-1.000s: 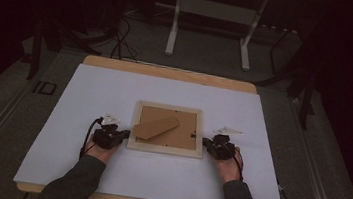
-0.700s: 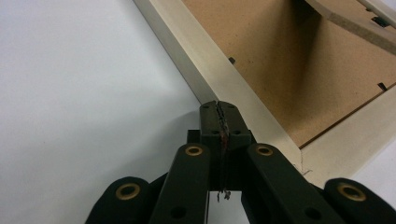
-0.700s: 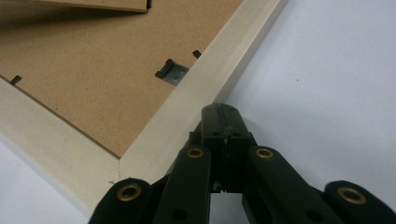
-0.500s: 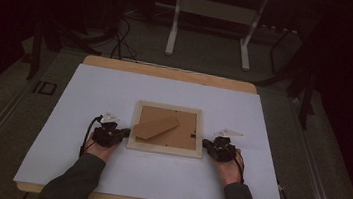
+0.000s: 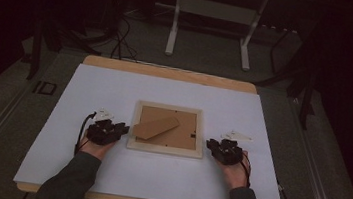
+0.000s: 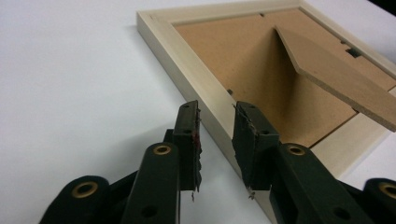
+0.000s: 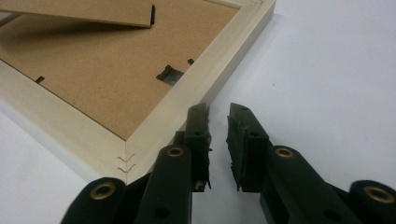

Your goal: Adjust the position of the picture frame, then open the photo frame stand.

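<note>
A pale wooden picture frame point(image 5: 163, 149) lies face down on the white sheet, its brown backing board point(image 5: 186, 131) up and its stand leg point(image 5: 156, 127) lifted at an angle. My left gripper point(image 5: 121, 129) rests at the frame's left side. In the left gripper view the jaws point(image 6: 217, 119) have just been opening and stand a little apart over the frame's rail point(image 6: 187, 70), not pressing it. My right gripper point(image 5: 212, 145) sits at the frame's right side. Its jaws point(image 7: 218, 116) have also just been opening, with bare white sheet in the gap, just outside the rail point(image 7: 205, 70).
The white sheet point(image 5: 115, 92) covers most of a wooden table whose far edge point(image 5: 167, 72) shows bare. Beyond it, a metal stand point(image 5: 173, 28) and cables stand on a dark floor. Both of the person's forearms come in from the near edge.
Both hands and the frame stay where they were; from the high view no jaw movement can be made out.
</note>
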Demonstrator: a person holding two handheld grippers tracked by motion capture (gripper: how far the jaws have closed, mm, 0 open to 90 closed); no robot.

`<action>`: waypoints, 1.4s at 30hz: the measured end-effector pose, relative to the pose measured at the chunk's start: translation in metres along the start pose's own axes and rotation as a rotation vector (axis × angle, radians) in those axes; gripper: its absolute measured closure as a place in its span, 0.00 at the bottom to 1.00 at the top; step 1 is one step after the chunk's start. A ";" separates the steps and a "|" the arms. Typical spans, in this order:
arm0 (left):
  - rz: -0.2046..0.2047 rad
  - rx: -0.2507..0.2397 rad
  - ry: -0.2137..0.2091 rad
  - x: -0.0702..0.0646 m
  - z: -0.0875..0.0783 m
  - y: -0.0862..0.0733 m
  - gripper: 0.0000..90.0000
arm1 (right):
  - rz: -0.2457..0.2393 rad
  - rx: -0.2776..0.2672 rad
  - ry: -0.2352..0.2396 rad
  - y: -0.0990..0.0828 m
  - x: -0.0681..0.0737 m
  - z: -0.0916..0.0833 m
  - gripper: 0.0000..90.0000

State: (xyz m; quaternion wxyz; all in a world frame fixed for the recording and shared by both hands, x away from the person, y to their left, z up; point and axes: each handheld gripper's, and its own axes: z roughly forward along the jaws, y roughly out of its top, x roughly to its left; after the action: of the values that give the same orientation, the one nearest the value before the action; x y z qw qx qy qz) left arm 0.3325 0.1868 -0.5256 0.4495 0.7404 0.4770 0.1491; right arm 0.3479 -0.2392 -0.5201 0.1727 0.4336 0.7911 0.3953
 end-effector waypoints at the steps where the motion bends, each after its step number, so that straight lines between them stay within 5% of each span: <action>1: -0.004 -0.002 0.000 0.002 -0.001 0.000 0.80 | 0.002 -0.001 0.000 0.000 0.000 -0.001 0.86; 13: -0.005 -0.064 0.001 0.003 -0.024 0.010 0.76 | 0.009 -0.004 0.005 0.000 -0.003 -0.001 0.84; 24: 0.062 -0.057 -0.031 -0.012 -0.034 0.034 0.59 | 0.010 -0.005 0.007 0.000 -0.004 -0.003 0.82; 32: 0.078 -0.013 -0.081 -0.023 -0.023 0.059 0.48 | 0.012 -0.006 0.007 0.000 -0.004 -0.003 0.80; 42: 0.070 0.035 -0.112 -0.029 0.000 0.068 0.39 | 0.015 -0.010 0.007 0.000 -0.004 -0.003 0.79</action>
State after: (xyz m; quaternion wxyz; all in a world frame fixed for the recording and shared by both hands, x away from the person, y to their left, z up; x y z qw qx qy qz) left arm 0.3573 0.1530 -0.4648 0.4572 0.7715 0.4274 0.1147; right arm 0.3482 -0.2445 -0.5184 0.1692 0.4372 0.7866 0.4019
